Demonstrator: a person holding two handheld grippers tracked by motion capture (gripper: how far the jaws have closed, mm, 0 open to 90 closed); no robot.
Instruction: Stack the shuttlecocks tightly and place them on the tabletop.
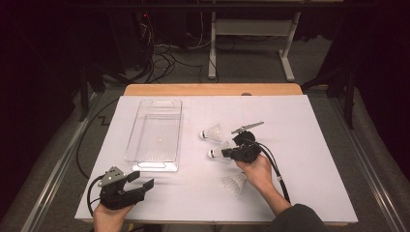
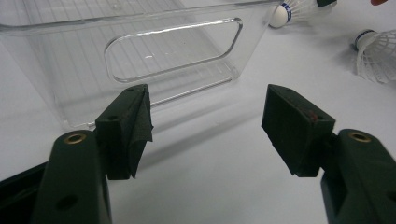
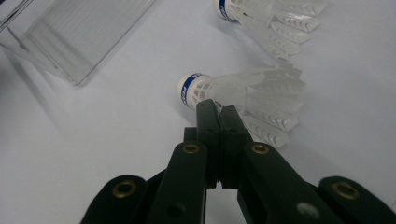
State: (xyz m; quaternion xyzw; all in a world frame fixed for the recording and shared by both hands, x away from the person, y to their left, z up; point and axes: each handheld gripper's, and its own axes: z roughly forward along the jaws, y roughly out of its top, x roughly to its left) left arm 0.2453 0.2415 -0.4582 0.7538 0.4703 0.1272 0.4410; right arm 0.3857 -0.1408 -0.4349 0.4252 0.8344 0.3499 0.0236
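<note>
Three white shuttlecocks with blue-banded corks lie on the white table right of centre. The middle shuttlecock (image 1: 216,153) (image 3: 252,91) has its skirt edge pinched by my right gripper (image 1: 225,153) (image 3: 217,109), whose jaws are pressed together at the tips. Another shuttlecock (image 1: 212,133) (image 3: 275,18) lies just beyond it. A third shuttlecock (image 1: 235,183) (image 2: 378,53) rests beside the right hand. My left gripper (image 1: 142,180) (image 2: 208,123) stands open near the front left, with nothing between its jaws, facing the near end of the clear plastic bin (image 1: 152,166) (image 2: 173,51).
The clear bin (image 3: 70,37) is long, has handle cut-outs and holds nothing. A cable (image 1: 278,169) trails from the right gripper toward the front edge. The table's wooden far edge (image 1: 212,89) borders a floor with cables and a desk frame.
</note>
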